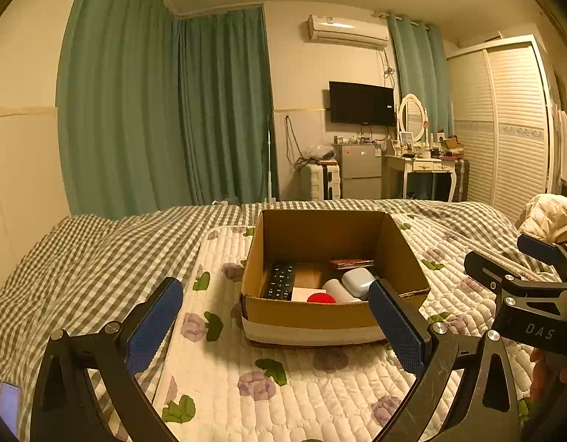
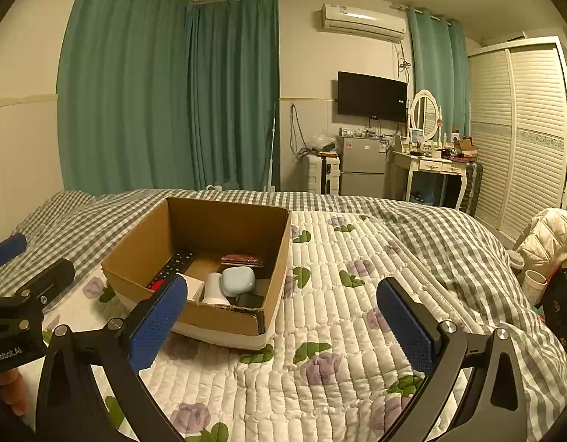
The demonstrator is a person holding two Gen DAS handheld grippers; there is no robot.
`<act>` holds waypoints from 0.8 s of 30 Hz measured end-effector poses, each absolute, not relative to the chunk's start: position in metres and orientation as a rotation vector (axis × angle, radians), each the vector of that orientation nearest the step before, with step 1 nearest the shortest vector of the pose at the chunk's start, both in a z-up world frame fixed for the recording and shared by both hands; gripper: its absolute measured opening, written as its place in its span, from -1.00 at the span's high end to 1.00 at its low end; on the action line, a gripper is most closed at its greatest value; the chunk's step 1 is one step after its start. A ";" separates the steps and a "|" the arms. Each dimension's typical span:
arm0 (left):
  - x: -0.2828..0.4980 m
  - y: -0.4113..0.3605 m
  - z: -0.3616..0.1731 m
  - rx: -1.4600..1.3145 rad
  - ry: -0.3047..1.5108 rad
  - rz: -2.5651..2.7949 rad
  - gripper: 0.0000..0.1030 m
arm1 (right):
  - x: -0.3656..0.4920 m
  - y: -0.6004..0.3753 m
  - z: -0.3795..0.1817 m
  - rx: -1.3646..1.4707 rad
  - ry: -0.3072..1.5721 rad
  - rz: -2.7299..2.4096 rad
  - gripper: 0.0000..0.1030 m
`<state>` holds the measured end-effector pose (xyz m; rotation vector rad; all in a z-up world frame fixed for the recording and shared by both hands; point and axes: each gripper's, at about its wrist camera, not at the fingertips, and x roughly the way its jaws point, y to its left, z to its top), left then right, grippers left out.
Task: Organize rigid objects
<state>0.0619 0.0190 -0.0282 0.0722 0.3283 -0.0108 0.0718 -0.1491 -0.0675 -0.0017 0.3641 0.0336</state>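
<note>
An open cardboard box sits on the flowered quilt. Inside lie a black remote, a pale blue case, a white cylinder, a red round object, a white card, a dark red packet and a small black item. My left gripper is open and empty, just in front of the box. My right gripper is open and empty, to the right of the box's near corner.
The bed has a flowered quilt over a grey checked cover. A phone lies at the lower left. A cream jacket and paper cups are at the right. Curtains, fridge, dressing table and wardrobe stand beyond.
</note>
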 end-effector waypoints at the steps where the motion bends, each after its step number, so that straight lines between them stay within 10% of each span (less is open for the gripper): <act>1: 0.062 0.020 -0.028 0.070 0.327 -0.008 -0.99 | 0.072 -0.149 -0.068 -0.001 0.365 0.035 -1.00; 24: 0.068 0.025 -0.031 0.057 0.361 -0.019 -0.99 | 0.074 -0.149 -0.072 -0.009 0.376 0.036 -1.00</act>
